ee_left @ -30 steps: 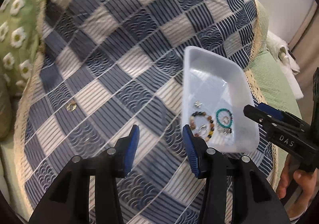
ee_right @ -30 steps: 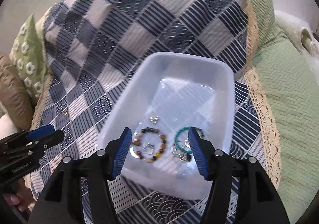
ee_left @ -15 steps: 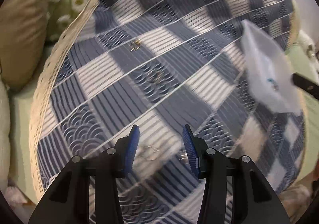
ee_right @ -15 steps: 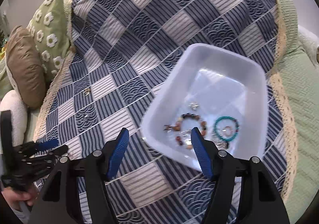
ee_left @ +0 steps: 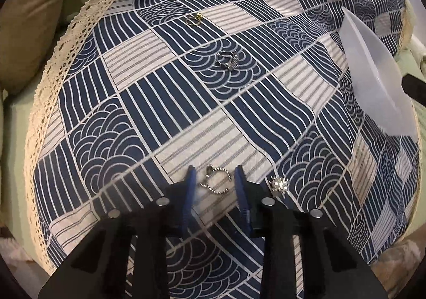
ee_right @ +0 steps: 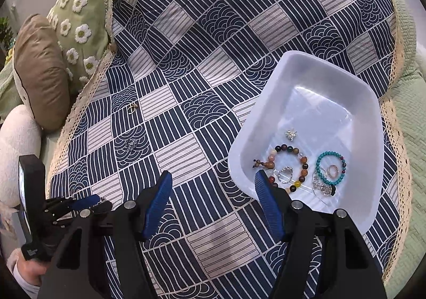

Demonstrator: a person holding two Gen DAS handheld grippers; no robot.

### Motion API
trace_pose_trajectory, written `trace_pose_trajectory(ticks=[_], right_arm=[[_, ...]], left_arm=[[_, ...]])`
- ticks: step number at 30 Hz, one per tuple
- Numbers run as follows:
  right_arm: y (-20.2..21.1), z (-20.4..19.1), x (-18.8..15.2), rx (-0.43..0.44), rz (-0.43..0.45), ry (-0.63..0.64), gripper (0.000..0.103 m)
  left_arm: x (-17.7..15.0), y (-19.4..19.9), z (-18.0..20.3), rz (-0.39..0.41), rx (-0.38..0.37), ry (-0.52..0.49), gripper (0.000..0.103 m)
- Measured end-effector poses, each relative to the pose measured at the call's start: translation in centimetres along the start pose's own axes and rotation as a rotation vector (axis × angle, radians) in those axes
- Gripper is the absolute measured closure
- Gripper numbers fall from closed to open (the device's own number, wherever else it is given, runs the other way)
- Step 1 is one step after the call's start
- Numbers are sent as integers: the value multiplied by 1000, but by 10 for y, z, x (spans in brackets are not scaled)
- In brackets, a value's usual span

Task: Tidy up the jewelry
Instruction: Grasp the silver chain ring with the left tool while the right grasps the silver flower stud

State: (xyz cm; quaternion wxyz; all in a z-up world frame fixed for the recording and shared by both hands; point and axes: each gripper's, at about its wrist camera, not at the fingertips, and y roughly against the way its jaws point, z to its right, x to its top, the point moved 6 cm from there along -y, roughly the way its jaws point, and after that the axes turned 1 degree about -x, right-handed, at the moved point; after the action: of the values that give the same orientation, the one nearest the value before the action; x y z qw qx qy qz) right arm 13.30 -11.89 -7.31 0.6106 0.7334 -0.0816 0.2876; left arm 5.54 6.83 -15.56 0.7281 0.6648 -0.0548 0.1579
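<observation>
A twisted silver ring (ee_left: 218, 183) lies on the blue-and-white checked cloth (ee_left: 159, 102), between the blue pads of my left gripper (ee_left: 214, 169). The jaws are closing and a small gap shows on each side of the ring. A sparkly silver piece (ee_left: 278, 184) lies just right of it. Farther off lie another silver ring (ee_left: 229, 59) and a gold ring (ee_left: 194, 19). My right gripper (ee_right: 212, 179) hangs open over the cloth, with its right finger across the near corner of the white tray (ee_right: 306, 65). In the tray lie a brown beaded bracelet (ee_right: 290, 166), a turquoise bracelet (ee_right: 330, 168) and several small pieces.
A green daisy pillow (ee_right: 77, 22) and a brown pillow (ee_right: 40, 73) lean at the cloth's left lace edge. A green bedspread (ee_right: 410, 139) lies beyond the right edge. A hand (ee_right: 26, 269) holds the left gripper (ee_right: 87, 200) at lower left.
My left gripper moved left away from the tray and down close to the cloth, and its jaws narrowed around the twisted ring. My right gripper shifted left, so the tray now sits to its right.
</observation>
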Motion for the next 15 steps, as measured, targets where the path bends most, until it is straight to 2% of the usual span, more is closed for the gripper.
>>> trace_pose_trajectory(ticks=[5,9,15], right_arm=[[-2,-2,-4,-1,-4,-3,39],[-3,-15,-13,45,-19,-19,39],[-21,-56,-42,105,-79,15,39]], left_arm=[[-2,2,4,17,9,-20,80],[1,10,1,27,-11,-12,81],[8,31,-19,76,-37,47,81]])
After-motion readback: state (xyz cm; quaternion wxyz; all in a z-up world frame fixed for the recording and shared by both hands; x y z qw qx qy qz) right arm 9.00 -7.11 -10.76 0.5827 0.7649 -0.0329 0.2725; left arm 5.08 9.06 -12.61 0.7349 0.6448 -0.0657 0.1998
